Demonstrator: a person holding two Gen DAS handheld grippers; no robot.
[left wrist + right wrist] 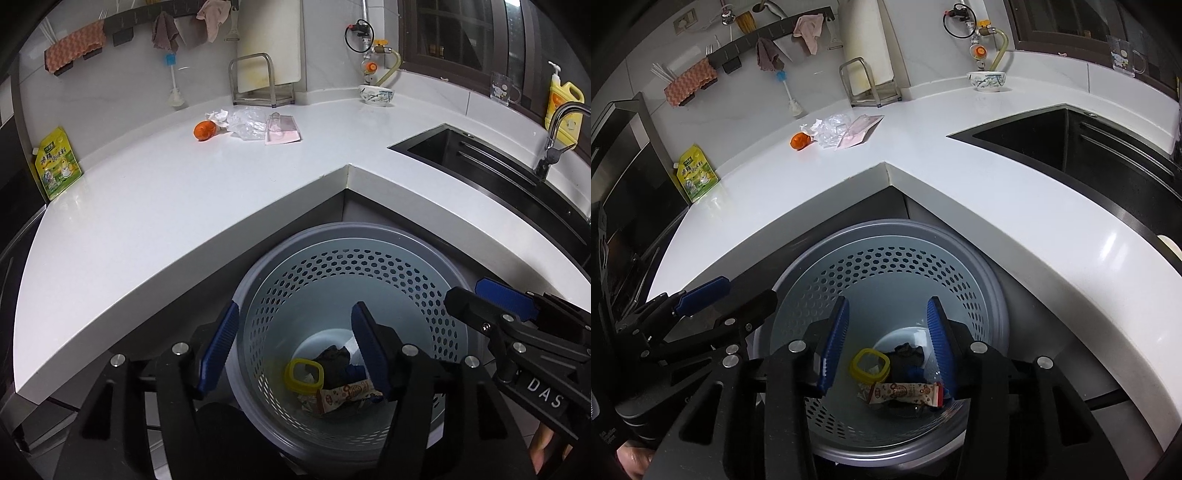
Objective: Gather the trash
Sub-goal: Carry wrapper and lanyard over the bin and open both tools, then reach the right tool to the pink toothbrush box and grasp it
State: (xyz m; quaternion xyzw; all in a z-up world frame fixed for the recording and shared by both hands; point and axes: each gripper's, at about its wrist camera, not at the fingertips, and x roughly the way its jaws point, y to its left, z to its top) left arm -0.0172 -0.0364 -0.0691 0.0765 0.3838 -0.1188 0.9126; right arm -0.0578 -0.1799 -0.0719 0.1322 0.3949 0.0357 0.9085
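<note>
White kitchen counter (177, 192) bends around an inner corner, and below this corner stands the perforated bin (424, 295). From the left wrist, the left gripper (295, 343) hangs over the bin, jaws apart, nothing between them. At the bin's bottom lie a snack wrapper (347, 397) and a yellow ring (303, 376). Near the counter's back edge remain an orange peel (204, 130), crumpled plastic (245, 122) and a pink packet (282, 129).

From the right wrist, the right gripper (886, 339) is also apart and empty above the bin.
</note>
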